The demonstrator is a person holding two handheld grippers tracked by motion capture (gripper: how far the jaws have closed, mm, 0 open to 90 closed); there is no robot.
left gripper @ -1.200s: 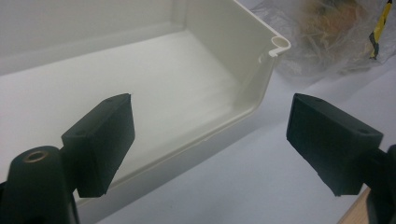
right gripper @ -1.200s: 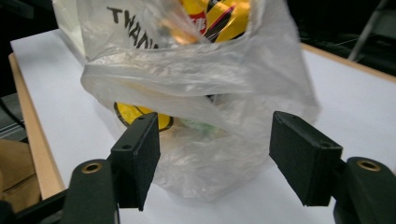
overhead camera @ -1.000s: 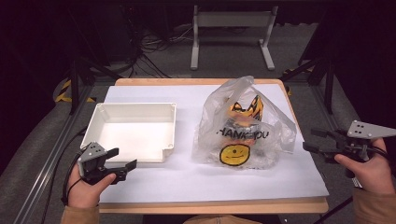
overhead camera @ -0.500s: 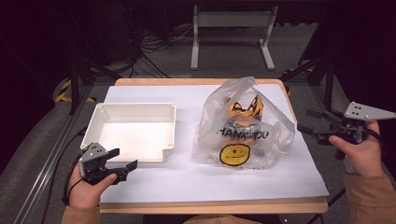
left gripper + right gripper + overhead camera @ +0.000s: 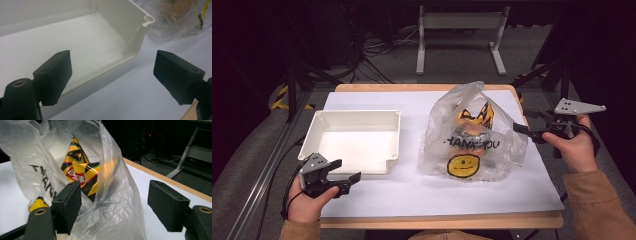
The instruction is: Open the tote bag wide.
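A clear plastic bag (image 5: 472,135) with "THANK YOU" and a yellow smiley stands at the table's middle right. Inside it is a yellow and black snack packet (image 5: 80,176). My right gripper (image 5: 524,122) is open at the bag's right side, and bag plastic (image 5: 112,202) lies between its jaws. A white tray (image 5: 354,142) sits empty at the left of the table. My left gripper (image 5: 343,172) is open near the tray's front left corner, with the tray's wall (image 5: 120,62) ahead of its jaws.
The white table top (image 5: 412,190) has a wooden edge (image 5: 437,220) at the front. Behind the table stand a metal frame (image 5: 459,35) and cables on the floor. Dark stands flank both sides.
My right gripper has risen and moved left, from beyond the table's right edge to the bag's right side. The left gripper has stayed put.
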